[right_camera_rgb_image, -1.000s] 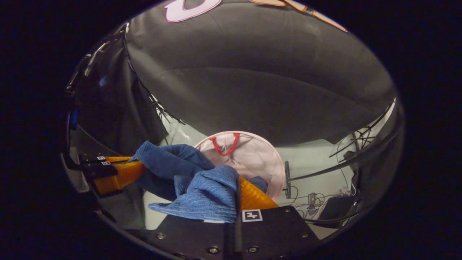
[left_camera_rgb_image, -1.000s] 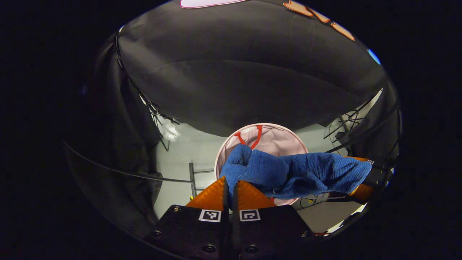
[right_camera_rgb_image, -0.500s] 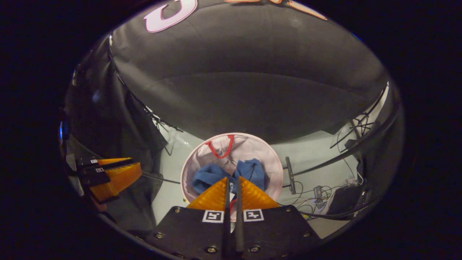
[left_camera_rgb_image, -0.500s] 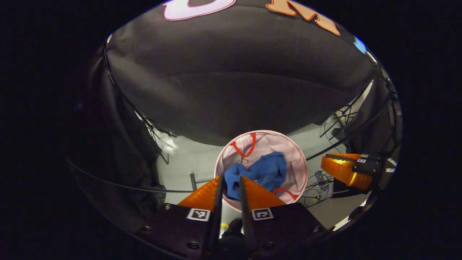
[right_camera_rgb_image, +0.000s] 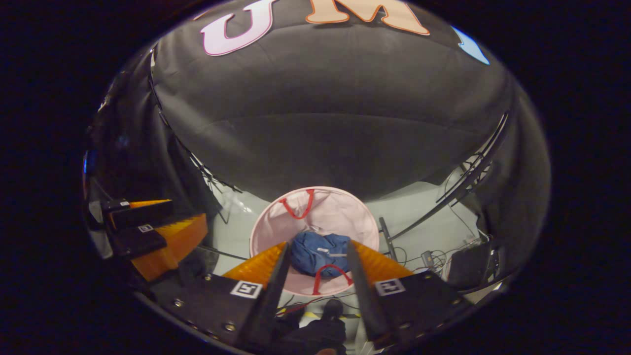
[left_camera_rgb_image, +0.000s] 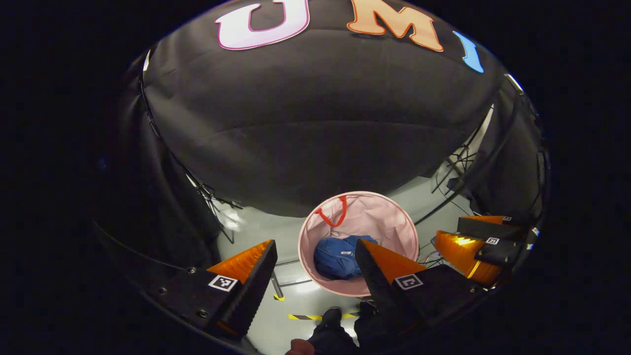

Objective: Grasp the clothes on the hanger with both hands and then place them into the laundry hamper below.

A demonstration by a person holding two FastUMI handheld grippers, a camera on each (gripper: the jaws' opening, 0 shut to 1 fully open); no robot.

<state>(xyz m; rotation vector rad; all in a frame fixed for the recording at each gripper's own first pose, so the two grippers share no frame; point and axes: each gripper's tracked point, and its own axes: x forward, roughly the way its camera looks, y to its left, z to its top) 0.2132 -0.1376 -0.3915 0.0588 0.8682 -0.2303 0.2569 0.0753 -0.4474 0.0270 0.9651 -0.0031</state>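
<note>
Left gripper [left_camera_rgb_image: 315, 256] and right gripper [right_camera_rgb_image: 315, 256] spread apart, empty, above laundry hamper [left_camera_rgb_image: 389, 217]; blue clothes [left_camera_rgb_image: 337, 256] bunched inside. Little risk left: soft hamper could tip if bumped
</note>
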